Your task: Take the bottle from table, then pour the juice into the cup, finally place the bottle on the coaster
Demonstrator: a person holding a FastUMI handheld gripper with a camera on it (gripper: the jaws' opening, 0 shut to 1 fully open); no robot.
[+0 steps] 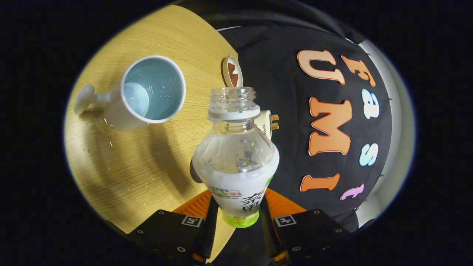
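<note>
The tongs (238, 218) are clenched on the uncapped clear plastic bottle (236, 155), tilted for pouring, its neck short of the white mug (147, 92) at ten o'clock on the wooden bench (140, 170).

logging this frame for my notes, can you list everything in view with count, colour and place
bottle: 1, clear with a white and green label, cap off, held between the fingers, its open mouth pointing ahead
cup: 1, white outside and pale blue inside, on the table beyond the fingers and to the bottle's left, open mouth showing, handle on its far left side
coaster: 1, beige rim with a reddish-brown centre, on the table just beyond the bottle's mouth
droplets: several, clear, on the table by the cup
plug-like item: 1, cream with brass prongs, partly hidden behind the bottle's neck
table: 1, light wood, under the cup
gripper: 1, both fingers pressing on the bottle's lower body
</note>
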